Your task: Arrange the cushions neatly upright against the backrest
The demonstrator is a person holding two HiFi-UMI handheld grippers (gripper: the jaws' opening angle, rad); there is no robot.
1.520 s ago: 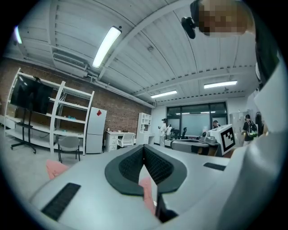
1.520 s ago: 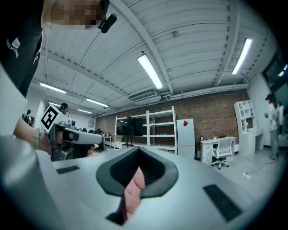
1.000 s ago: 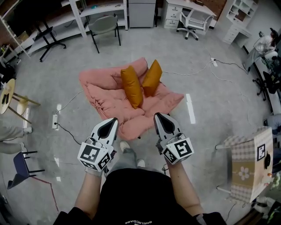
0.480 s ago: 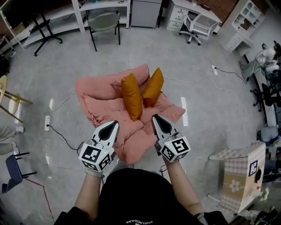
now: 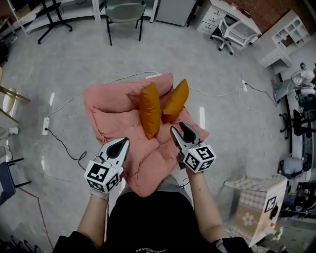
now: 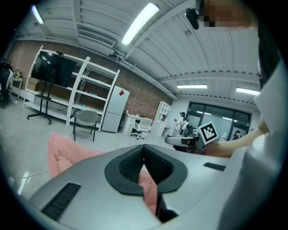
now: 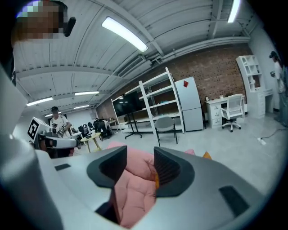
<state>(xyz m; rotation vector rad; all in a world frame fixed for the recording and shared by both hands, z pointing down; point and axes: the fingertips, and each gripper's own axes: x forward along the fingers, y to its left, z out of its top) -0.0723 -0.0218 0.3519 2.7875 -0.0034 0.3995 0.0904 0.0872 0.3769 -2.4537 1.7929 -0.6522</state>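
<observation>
Two orange cushions stand on a pink padded floor seat point(image 5: 106, 116): the left cushion point(image 5: 149, 109) is upright on its edge, and the right cushion point(image 5: 175, 100) leans against the backrest. My left gripper point(image 5: 123, 142) hovers over the seat's front left part with its jaws shut and empty; in the left gripper view its tips point(image 6: 144, 146) meet. My right gripper point(image 5: 180, 129) hangs just in front of the right cushion. Its jaws point(image 7: 140, 156) have just been opening and nothing is between them; only the pink seat point(image 7: 130, 179) shows through the gap.
A grey chair point(image 5: 123, 11) and a white office chair point(image 5: 230, 32) stand beyond the seat. A power strip with its cable point(image 5: 46, 126) lies on the floor at left. A checkered cloth-covered stand point(image 5: 254, 205) is at right. A stool point(image 5: 7, 96) is at far left.
Both grippers have moved forward over the pink seat's front edge. The right jaws went from shut to open. The left jaws stayed shut.
</observation>
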